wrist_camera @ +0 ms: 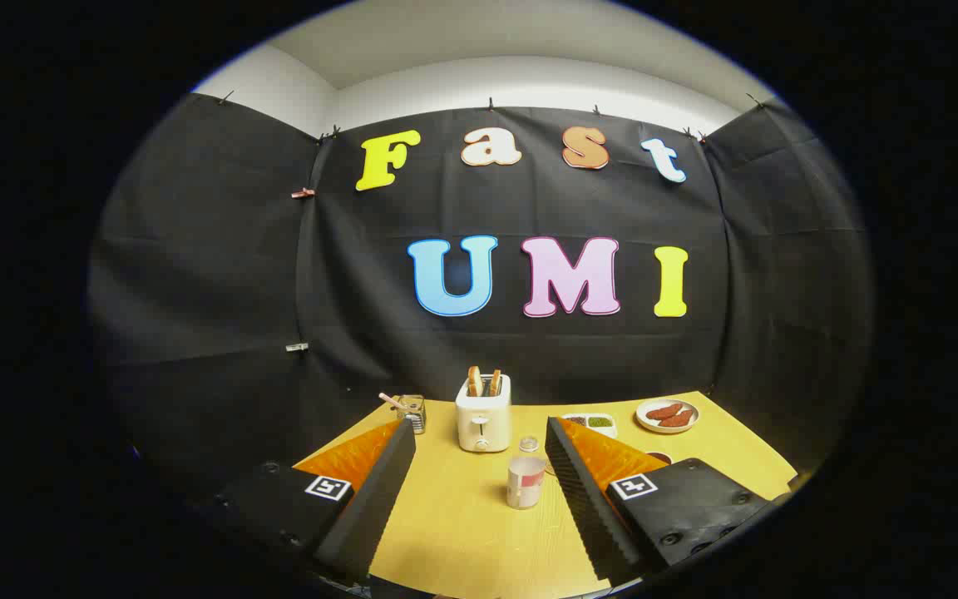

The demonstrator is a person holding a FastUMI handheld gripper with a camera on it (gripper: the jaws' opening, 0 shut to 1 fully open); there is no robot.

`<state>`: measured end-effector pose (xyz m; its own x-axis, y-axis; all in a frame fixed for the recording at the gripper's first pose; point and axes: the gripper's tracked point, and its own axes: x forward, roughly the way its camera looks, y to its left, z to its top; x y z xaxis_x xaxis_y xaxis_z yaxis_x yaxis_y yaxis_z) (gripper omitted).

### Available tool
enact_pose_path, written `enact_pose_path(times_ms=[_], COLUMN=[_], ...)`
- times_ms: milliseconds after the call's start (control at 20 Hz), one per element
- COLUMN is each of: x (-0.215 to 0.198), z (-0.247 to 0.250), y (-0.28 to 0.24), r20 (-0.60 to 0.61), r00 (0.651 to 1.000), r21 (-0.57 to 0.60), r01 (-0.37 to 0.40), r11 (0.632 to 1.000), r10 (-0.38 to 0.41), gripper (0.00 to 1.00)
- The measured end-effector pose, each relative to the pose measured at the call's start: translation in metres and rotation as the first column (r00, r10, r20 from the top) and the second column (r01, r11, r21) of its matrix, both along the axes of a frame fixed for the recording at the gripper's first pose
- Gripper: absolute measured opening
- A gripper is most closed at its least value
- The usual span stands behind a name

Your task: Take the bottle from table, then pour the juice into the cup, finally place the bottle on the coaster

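Right now the tool (479, 462) hangs above the yellow surface (462, 532) with its two ridged fingers (379, 491) spread wide and gripping nothing. Between them, at about one o'clock from the midpoint and closer to the right finger, stands the bottle (525, 481), upright and untouched, with a small clear cup (529, 444) just behind it at twelve o'clock. Farther on sit a white toaster (483, 412) holding toast, a small tray (591, 423) at its three o'clock, a plate (667, 415) of reddish food beyond that, and a pen holder (411, 409) at the toaster's nine o'clock.
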<state>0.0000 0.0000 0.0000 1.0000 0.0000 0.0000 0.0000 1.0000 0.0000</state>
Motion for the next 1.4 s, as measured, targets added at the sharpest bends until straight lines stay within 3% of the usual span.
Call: enact_pose_path(times_ms=[600, 800, 1400], x=[0.018, 0.025, 0.061], z=[-0.001, -0.009, -0.028], y=[-0.059, -0.073, -0.046], r20=[-0.008, -0.014, -0.035], r00=[1.0, 0.999, 0.985], r21=[0.03, 0.018, 0.054], r01=[0.012, 0.052, 0.172], r11=[0.999, 0.998, 0.984], r10=[-0.012, -0.052, -0.171], gripper=[0.97, 0.99, 1.0])
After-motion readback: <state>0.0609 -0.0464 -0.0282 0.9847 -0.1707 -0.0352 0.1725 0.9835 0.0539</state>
